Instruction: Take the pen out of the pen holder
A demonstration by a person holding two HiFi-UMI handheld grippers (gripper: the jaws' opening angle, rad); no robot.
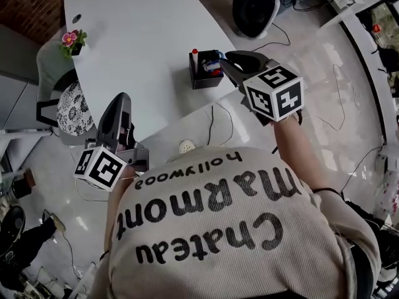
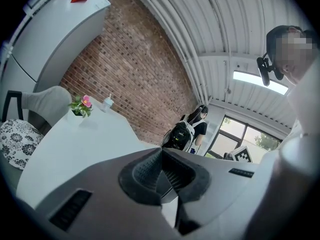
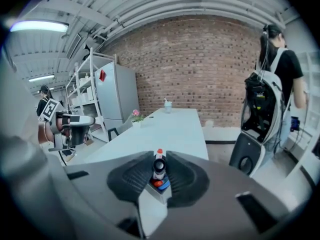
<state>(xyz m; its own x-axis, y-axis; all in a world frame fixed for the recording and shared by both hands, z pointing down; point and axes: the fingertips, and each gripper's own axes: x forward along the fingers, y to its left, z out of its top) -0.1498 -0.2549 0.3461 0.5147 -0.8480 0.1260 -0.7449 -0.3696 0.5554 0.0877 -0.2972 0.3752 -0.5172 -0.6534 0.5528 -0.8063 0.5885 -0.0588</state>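
Note:
A black pen holder (image 1: 203, 80) stands near the front edge of the white table (image 1: 137, 36). A white marker with a red cap (image 1: 194, 57) stands upright in it, beside blue and red items. My right gripper (image 1: 223, 63) reaches in from the right, just above the holder's near side. In the right gripper view its pads are closed on a dark-ended pen (image 3: 159, 166), with the holder (image 3: 158, 194) right below and the red-capped marker (image 3: 159, 153) behind. My left gripper (image 1: 121, 99) hovers by the table's left front edge, its jaws (image 2: 161, 154) together and holding nothing.
A small flower pot (image 1: 72, 40) sits at the table's left edge, above a chair with a patterned cushion (image 1: 75, 109). A dark round-backed chair (image 1: 252, 5) stands beyond the table. Cables trail over the floor (image 1: 336, 73). A person with a backpack (image 3: 272, 89) stands at the right.

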